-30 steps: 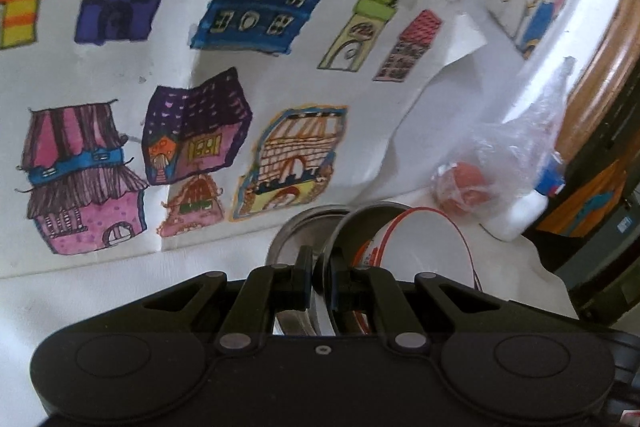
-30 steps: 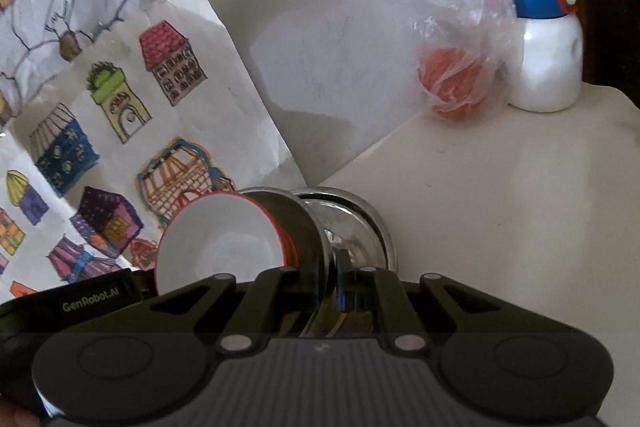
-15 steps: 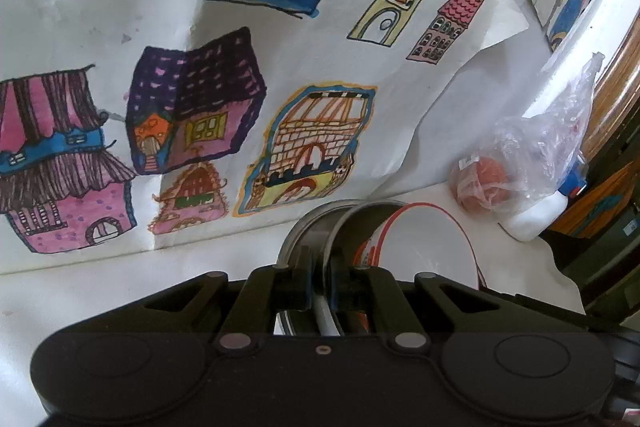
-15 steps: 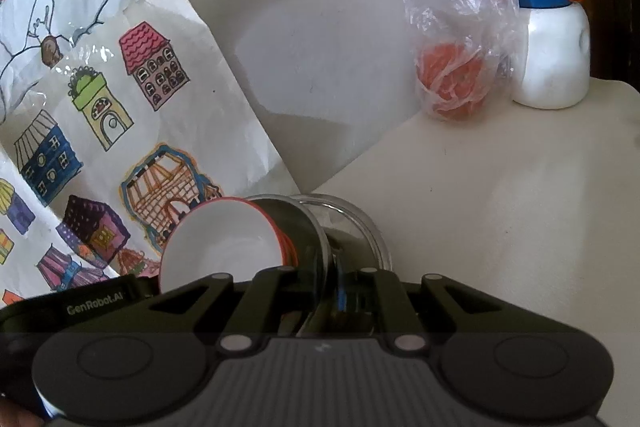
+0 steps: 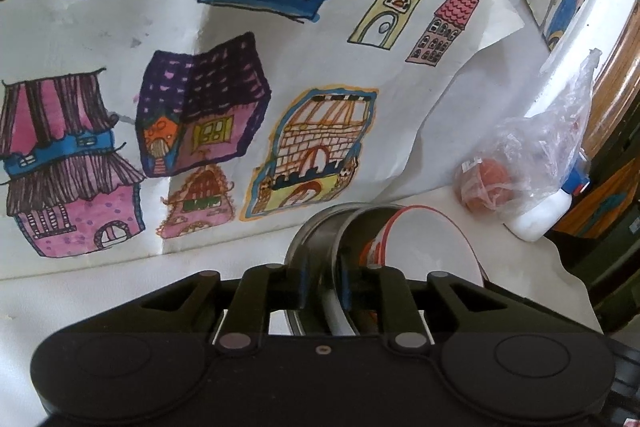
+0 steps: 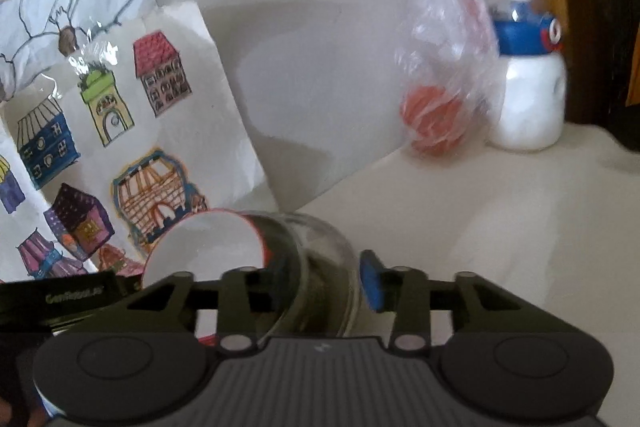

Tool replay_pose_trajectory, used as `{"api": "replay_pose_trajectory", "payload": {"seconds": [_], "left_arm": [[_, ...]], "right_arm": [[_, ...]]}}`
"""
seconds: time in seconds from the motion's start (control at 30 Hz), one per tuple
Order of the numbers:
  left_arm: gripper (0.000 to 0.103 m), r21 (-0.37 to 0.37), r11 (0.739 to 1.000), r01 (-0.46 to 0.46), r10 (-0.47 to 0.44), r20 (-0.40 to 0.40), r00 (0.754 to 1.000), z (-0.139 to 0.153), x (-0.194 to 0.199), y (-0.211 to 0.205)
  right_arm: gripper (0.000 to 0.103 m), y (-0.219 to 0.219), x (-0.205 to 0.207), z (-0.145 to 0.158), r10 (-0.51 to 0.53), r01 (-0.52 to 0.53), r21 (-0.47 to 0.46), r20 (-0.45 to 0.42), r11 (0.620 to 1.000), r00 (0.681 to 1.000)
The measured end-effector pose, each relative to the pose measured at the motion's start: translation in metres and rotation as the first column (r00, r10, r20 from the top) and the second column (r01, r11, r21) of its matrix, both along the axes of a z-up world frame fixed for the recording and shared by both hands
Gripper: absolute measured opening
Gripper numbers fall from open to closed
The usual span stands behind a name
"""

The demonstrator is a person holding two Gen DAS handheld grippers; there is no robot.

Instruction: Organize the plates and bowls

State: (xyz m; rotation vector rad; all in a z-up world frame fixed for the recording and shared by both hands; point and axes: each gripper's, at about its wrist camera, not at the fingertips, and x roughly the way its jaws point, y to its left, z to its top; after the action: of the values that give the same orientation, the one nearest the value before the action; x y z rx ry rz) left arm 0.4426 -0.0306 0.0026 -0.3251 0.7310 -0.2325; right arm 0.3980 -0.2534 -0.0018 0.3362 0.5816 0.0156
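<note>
Left wrist view: the left gripper has its fingers set a little apart, having just been opening, with the rim of a steel bowl between them; I cannot tell whether the pads still press on it. Two dishes show here, both standing on edge near the camera on the white desk: the steel bowl, and just right of it a white bowl with a red rim, mouth facing right. One sheet of house drawings leans behind them. Far right stand one clear bag holding something red and one white bottle.

Right wrist view, slightly blurred: the right gripper has just been opening; its fingers stand wide, the blue pad clear of the steel bowl that sits between them. The red-rimmed white bowl is touching its left side, tilted on edge, mouth facing left and toward the camera. The bag and bottle stand far right.
</note>
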Motion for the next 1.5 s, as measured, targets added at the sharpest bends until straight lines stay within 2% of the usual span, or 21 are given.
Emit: {"api": "replay_pose_trajectory", "payload": {"seconds": [0.1, 0.2, 0.3, 0.53, 0.63, 1.03, 1.2, 1.5], "left_arm": [[0.02, 0.016, 1.0, 0.006, -0.006, 0.017, 1.0, 0.002, -0.006, 0.001], [0.041, 0.06, 0.998, -0.025, 0.022, 0.041, 0.999, 0.005, -0.014, 0.001], [0.051, 0.049, 0.998, -0.032, 0.029, 0.057, 0.998, 0.009, -0.023, 0.007], [0.064, 0.059, 0.997, -0.042, 0.036, 0.098, 0.995, 0.026, -0.056, 0.014], [0.075, 0.06, 0.997, -0.054, 0.045, 0.134, 0.99, 0.034, -0.077, 0.013], [0.097, 0.068, 0.992, -0.103, 0.08, 0.28, 0.957, 0.079, -0.172, 0.02], [0.102, 0.083, 0.991, -0.108, 0.074, 0.335, 0.939, 0.092, -0.213, 0.018], [0.102, 0.087, 0.99, -0.111, 0.07, 0.382, 0.922, 0.097, -0.275, 0.018]], "right_arm": [[0.06, -0.007, -0.008, 0.003, 0.0, -0.001, 0.022, 0.019, 1.0, 1.0], [0.071, -0.008, -0.019, 0.008, -0.004, 0.004, 0.002, 0.04, 1.0, 0.999], [0.078, -0.005, -0.033, 0.016, -0.009, 0.011, -0.029, 0.07, 1.0, 0.998], [0.098, 0.002, -0.075, 0.046, -0.012, 0.025, -0.079, 0.166, 0.997, 0.986], [0.101, 0.007, -0.096, 0.058, -0.006, 0.024, -0.089, 0.199, 0.996, 0.98], [0.103, 0.016, -0.185, 0.093, -0.005, 0.04, -0.117, 0.288, 0.992, 0.958], [0.103, 0.021, -0.222, 0.098, 0.006, 0.039, -0.138, 0.31, 0.99, 0.951], [0.103, 0.029, -0.281, 0.101, 0.007, 0.048, -0.159, 0.331, 0.986, 0.944]]}}
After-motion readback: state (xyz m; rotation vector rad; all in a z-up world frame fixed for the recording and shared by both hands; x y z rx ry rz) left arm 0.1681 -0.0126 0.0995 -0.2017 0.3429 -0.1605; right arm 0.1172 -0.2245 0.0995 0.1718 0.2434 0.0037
